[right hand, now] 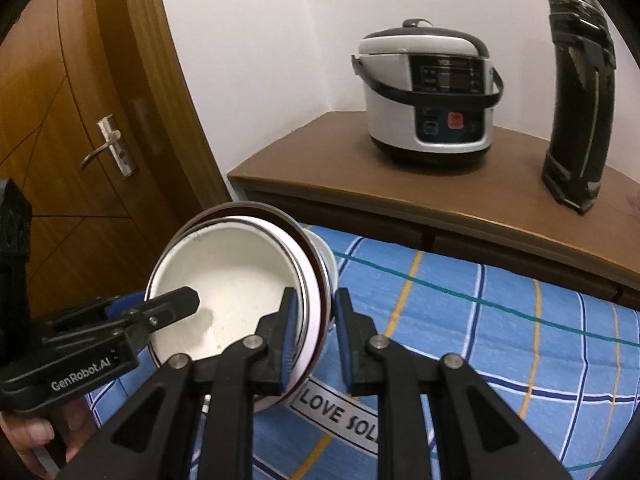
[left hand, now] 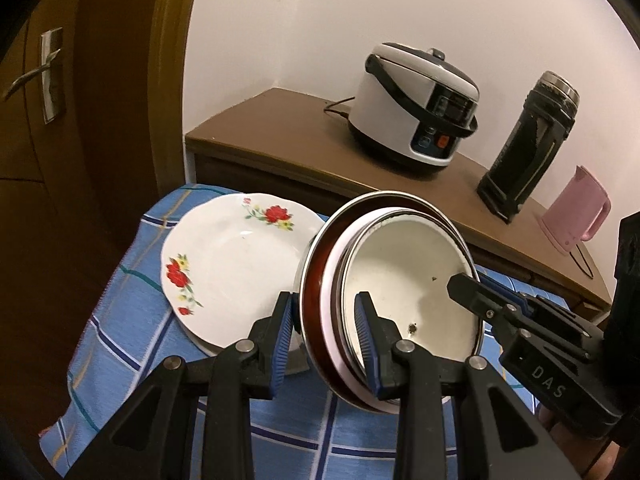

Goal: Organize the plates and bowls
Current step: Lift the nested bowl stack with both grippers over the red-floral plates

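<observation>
A nested stack of bowls (left hand: 408,272), (right hand: 232,276) hangs tilted above the blue checked cloth (left hand: 120,320): a white enamel bowl innermost, a pink one around it, and a dark red one with a metal rim outermost. My left gripper (left hand: 324,300) is shut on the stack's near-left rim, one pad inside and one outside. My right gripper (right hand: 316,294) is shut on the opposite rim in the same way. Each gripper shows in the other's view: the right gripper (left hand: 476,286), the left gripper (right hand: 176,300). A white plate with red flowers (left hand: 232,264) lies on the cloth to the left of the stack.
Behind the cloth stands a brown wooden cabinet (left hand: 280,136) with a rice cooker (left hand: 416,108), (right hand: 432,92), a tall black thermos (left hand: 528,148), (right hand: 580,100) and a pink jug (left hand: 576,216). A wooden door (right hand: 80,120) with a metal handle is at the left.
</observation>
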A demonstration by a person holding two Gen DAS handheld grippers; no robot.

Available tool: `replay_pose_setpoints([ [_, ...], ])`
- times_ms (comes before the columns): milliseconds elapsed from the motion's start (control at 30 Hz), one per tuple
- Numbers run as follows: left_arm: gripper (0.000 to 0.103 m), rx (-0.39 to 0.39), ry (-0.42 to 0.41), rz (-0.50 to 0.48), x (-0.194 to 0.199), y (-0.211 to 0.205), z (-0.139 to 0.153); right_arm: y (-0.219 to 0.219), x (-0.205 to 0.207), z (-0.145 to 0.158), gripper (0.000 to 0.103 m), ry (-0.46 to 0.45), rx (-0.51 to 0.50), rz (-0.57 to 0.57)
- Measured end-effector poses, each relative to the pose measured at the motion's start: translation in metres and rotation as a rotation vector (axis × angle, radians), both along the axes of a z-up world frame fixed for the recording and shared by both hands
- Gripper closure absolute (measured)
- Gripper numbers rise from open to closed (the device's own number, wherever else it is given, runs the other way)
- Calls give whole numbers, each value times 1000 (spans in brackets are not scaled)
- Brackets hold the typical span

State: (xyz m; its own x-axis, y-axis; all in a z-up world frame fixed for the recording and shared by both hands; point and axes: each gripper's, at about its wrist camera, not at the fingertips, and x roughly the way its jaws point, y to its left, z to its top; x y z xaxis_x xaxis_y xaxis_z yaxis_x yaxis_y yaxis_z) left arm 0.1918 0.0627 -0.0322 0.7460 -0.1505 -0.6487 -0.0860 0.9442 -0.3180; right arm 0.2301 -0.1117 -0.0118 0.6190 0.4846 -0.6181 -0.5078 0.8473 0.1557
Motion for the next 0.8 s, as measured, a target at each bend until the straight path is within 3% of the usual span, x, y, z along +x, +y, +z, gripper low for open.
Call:
replay_pose_setpoints([
  [800, 70, 7, 8, 29, 13, 32, 4, 33, 13, 5, 84, 2, -10, 28],
])
